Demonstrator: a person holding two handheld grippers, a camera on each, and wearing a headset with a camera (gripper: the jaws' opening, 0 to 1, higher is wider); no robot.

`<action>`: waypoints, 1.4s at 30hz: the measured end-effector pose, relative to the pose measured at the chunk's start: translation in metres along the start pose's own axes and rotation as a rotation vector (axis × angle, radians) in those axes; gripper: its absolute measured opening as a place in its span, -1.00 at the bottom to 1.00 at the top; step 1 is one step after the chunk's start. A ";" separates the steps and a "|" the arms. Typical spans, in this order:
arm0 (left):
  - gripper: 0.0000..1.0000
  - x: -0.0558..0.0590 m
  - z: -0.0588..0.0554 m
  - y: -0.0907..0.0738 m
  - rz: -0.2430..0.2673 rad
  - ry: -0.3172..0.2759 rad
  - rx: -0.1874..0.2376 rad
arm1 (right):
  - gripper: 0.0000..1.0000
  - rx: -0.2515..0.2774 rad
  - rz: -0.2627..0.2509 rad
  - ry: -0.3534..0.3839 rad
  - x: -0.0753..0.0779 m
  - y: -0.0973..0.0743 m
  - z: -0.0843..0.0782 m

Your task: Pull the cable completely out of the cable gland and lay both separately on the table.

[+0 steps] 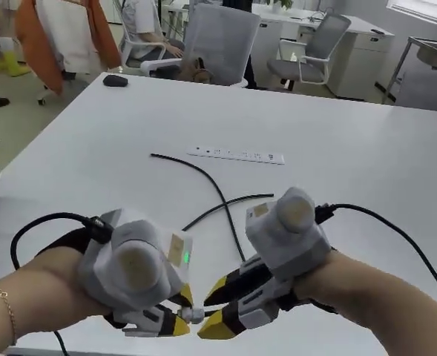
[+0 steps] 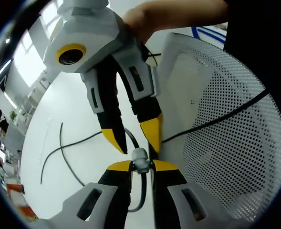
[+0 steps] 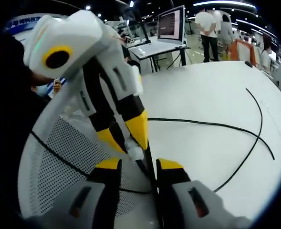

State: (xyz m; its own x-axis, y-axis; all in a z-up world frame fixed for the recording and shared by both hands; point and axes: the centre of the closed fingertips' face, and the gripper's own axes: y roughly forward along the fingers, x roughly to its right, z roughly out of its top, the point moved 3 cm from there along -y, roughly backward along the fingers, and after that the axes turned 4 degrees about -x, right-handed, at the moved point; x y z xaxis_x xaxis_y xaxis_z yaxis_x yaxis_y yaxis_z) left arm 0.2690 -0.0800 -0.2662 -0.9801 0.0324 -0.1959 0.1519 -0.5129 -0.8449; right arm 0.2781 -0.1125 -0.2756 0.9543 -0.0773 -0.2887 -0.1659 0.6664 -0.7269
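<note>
Gland (image 2: 140, 159) in L tool (image 2: 141, 166) hides cable (image 3: 197, 122) end.

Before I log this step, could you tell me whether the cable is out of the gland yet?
In: black cable leaves both ends of the white gland gripped by the left gripper.

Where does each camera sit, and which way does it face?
Head view: on headset, looking down at table; both forearms show.
Left gripper view: on left gripper, facing right gripper; own jaws clamp cable gland.
Right gripper view: on right gripper, facing left gripper; own jaws straddle cable.
Shared: gland, cable, both grippers.
</note>
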 end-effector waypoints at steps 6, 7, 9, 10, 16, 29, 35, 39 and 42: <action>-0.66 -0.005 0.005 0.010 0.004 0.019 0.010 | -0.57 0.060 0.007 0.037 -0.004 -0.002 -0.002; -0.66 -0.005 0.006 0.012 0.002 0.020 0.015 | -0.57 0.059 0.002 0.037 -0.004 -0.003 -0.005; -0.66 -0.005 0.008 0.015 -0.002 0.030 0.019 | -0.60 0.068 -0.009 0.042 -0.002 -0.003 -0.009; -0.66 -0.005 0.008 0.017 -0.003 0.037 0.021 | -0.62 0.072 -0.016 0.048 -0.001 -0.003 -0.010; -0.64 -0.009 0.007 0.031 0.039 -0.042 0.055 | -0.75 0.101 -0.090 0.110 0.010 -0.002 -0.021; -0.64 -0.012 -0.006 0.044 0.108 -0.091 0.026 | -0.76 0.073 -0.152 0.107 0.021 0.003 -0.028; -0.61 -0.015 -0.008 0.042 0.111 -0.125 0.050 | -0.76 0.073 -0.162 0.093 0.021 0.003 -0.027; -0.59 -0.017 -0.007 0.040 0.113 -0.153 0.080 | -0.76 0.077 -0.179 0.061 0.022 0.002 -0.025; -0.63 -0.017 -0.005 0.040 0.098 -0.177 0.098 | -0.75 0.079 -0.188 0.034 0.021 0.002 -0.023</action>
State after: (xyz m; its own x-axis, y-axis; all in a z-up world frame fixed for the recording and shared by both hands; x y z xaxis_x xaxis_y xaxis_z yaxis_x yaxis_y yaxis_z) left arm 0.2924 -0.0966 -0.2997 -0.9698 -0.1680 -0.1766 0.2424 -0.5877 -0.7719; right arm 0.2920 -0.1297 -0.2978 0.9576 -0.2295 -0.1742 0.0356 0.6942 -0.7189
